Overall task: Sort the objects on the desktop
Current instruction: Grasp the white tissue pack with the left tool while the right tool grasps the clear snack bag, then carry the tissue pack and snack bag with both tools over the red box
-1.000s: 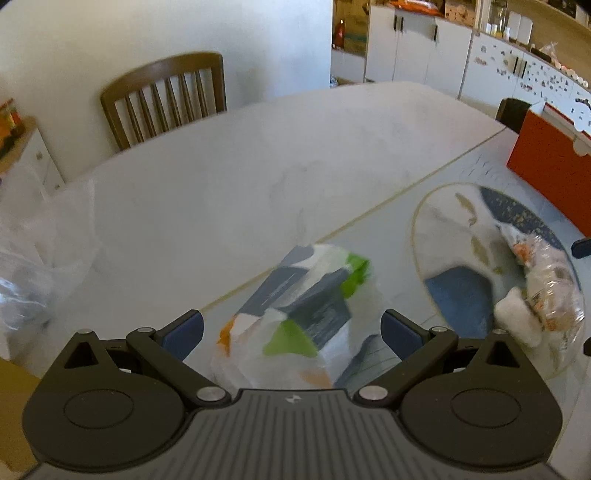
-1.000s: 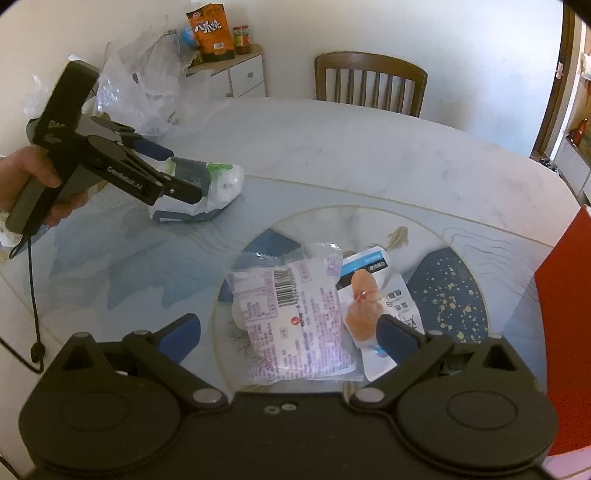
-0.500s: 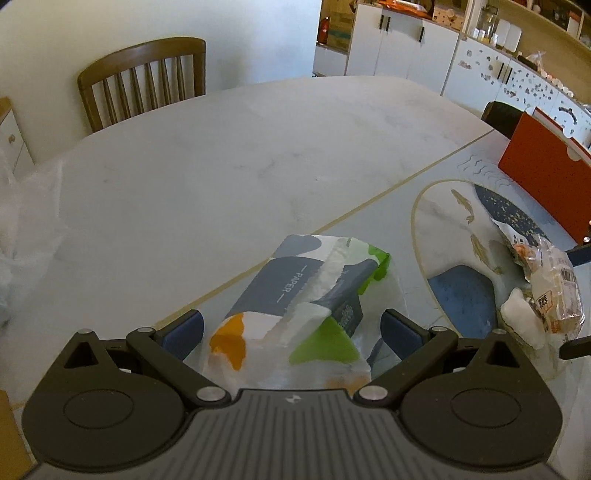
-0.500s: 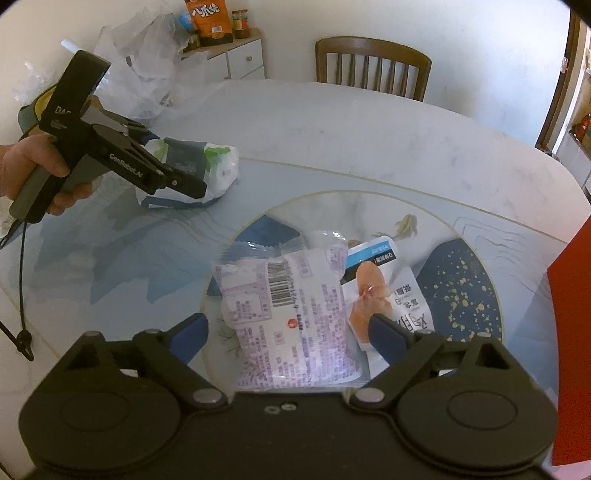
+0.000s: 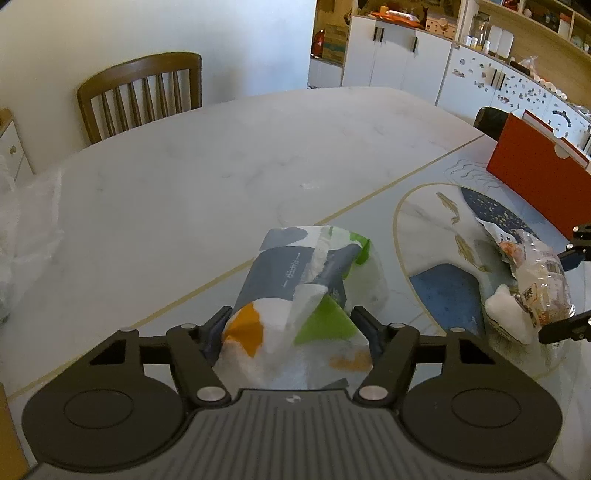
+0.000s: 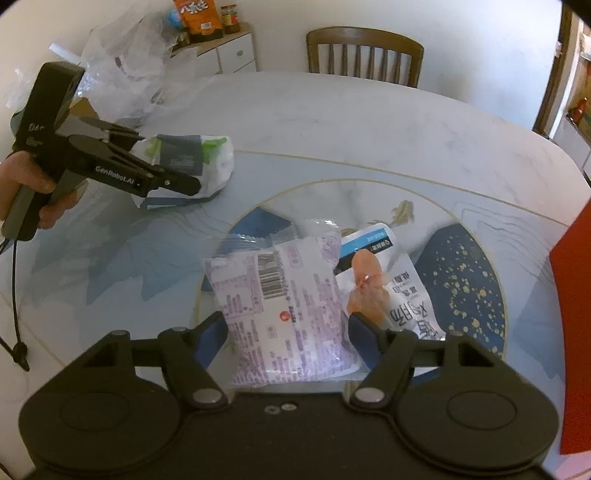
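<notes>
Our left gripper (image 5: 290, 326) has its fingers closed on the soft white tissue pack with grey, green and orange patches (image 5: 303, 291); its near end is hidden behind the gripper body. Our right gripper (image 6: 288, 332) clamps the purple-printed clear snack bag (image 6: 288, 306), which covers part of a white-and-blue packet (image 6: 402, 291). Beyond both, the pale marble worktop (image 5: 221, 155) lies bare up to its far edge.

"PAPER" printed on grey band of tissue pack (image 5: 295, 273). "GenRobot.AI" written in white on side of left gripper (image 6: 173, 181). Barcode seen on purple-print snack bag (image 6: 288, 306); small words there too tiny to read. Big Chinese characters printed on white-and-blue packet (image 6: 402, 295) and orange bag (image 6: 197, 16).
</notes>
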`<state>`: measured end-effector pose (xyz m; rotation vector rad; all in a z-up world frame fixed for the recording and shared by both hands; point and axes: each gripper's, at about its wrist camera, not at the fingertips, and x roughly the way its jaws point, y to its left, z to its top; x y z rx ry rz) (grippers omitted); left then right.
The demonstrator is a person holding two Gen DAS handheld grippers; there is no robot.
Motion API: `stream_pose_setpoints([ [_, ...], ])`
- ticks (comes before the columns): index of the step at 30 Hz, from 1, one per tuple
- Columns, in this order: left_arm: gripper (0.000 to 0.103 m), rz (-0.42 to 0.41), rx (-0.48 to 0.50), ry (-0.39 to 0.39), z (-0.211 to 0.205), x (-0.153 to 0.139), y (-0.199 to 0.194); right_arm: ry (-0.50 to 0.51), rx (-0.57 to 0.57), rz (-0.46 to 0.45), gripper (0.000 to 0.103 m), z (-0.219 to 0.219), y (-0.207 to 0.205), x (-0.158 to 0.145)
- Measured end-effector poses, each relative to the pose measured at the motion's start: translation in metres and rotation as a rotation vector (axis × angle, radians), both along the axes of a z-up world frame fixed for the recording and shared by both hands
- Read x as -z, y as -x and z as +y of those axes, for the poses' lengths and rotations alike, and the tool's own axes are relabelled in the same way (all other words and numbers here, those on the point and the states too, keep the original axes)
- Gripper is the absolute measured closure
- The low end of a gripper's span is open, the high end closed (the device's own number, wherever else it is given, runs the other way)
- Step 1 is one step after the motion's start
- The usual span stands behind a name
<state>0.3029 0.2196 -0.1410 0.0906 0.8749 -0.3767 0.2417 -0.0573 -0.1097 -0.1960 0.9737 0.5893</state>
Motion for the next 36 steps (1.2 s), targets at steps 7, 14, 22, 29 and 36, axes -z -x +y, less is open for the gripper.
stream_pose_setpoints([
  [7,0.042,-0.008,-0.031,0.000,-0.007,-0.007,0.011,-0.008,0.024,-0.011,0.047,-0.005,0.002,-0.004],
  [14,0.044,-0.020,-0.063,0.027,-0.018,-0.024,0.030,-0.029,0.043,-0.038,0.050,-0.014,0.008,-0.012],
  [22,0.044,-0.042,-0.064,0.068,-0.041,-0.051,0.060,-0.051,0.057,-0.079,0.050,-0.029,0.020,-0.026],
  [29,0.044,-0.054,-0.060,0.087,-0.069,-0.072,0.080,-0.068,0.078,-0.100,0.050,-0.048,0.029,-0.035],
  [36,0.044,-0.072,-0.048,0.113,-0.100,-0.089,0.095,-0.082,0.097,-0.121,0.050,-0.068,0.039,-0.043],
])
